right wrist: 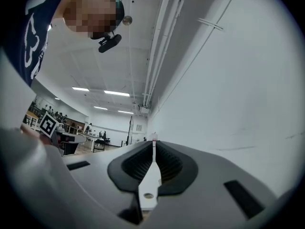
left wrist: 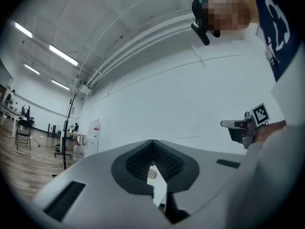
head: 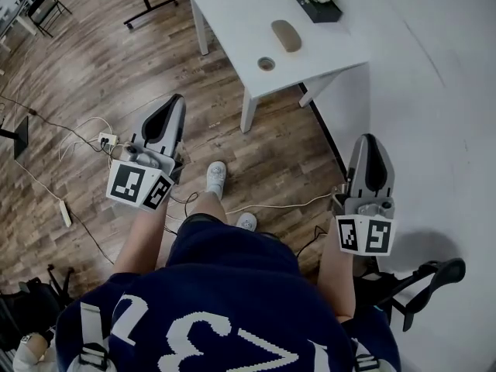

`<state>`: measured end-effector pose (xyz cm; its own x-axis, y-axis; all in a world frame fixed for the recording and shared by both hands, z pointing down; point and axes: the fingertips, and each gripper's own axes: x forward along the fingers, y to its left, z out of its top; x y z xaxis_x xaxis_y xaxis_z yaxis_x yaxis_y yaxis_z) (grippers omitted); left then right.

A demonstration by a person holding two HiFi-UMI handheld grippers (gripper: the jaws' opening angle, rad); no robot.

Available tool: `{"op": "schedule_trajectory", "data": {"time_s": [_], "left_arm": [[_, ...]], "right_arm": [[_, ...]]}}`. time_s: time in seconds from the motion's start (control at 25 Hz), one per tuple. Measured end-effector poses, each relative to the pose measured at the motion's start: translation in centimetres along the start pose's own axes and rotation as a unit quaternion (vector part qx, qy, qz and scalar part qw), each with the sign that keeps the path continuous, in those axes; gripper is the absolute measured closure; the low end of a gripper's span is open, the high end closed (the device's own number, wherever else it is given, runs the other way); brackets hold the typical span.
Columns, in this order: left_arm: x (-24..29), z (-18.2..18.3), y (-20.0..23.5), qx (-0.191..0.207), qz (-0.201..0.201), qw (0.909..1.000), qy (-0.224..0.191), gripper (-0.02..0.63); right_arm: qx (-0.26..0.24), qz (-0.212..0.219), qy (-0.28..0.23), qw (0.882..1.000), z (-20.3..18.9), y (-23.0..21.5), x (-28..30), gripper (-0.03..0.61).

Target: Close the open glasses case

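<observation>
The white table (head: 232,14) carries a dark planter (head: 322,12) with white flowers, a small round object (head: 266,63) near its front edge and a tan oval glasses case (head: 286,35) between them, while the wooden floor (head: 77,60) carries cables (head: 271,205) and a power strip (head: 65,213).

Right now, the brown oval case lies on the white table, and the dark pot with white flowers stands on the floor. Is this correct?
No. The dark pot with white flowers stands on the white table too, beyond the brown oval case; the head view shows it.
</observation>
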<state>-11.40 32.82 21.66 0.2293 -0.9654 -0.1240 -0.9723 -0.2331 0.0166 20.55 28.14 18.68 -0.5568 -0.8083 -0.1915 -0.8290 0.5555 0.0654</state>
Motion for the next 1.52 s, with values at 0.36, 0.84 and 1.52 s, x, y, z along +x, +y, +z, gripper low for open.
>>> {"op": "schedule_trajectory", "data": {"time_s": [0.36,0.84,1.52], "left_arm": [[12.3,0.4,7.6,-0.005,-0.108,0.9938,-0.025,0.601],[20.9,-1.3,13.4,-0.031,-0.151,0.9879,-0.020,0.601],[34.2,-5.2,14.4,-0.049,-0.112,0.9924,0.017,0.601]], "right_arm": [[0.015,-0.028,-0.005,0.999,-1.5,0.5,12.3,0.541],[0.014,-0.076,0.026,0.997,-4.6,0.5,20.0,0.541],[0.015,-0.040,0.047,0.998,-9.2,-10.3,31.4,0.541]]}}
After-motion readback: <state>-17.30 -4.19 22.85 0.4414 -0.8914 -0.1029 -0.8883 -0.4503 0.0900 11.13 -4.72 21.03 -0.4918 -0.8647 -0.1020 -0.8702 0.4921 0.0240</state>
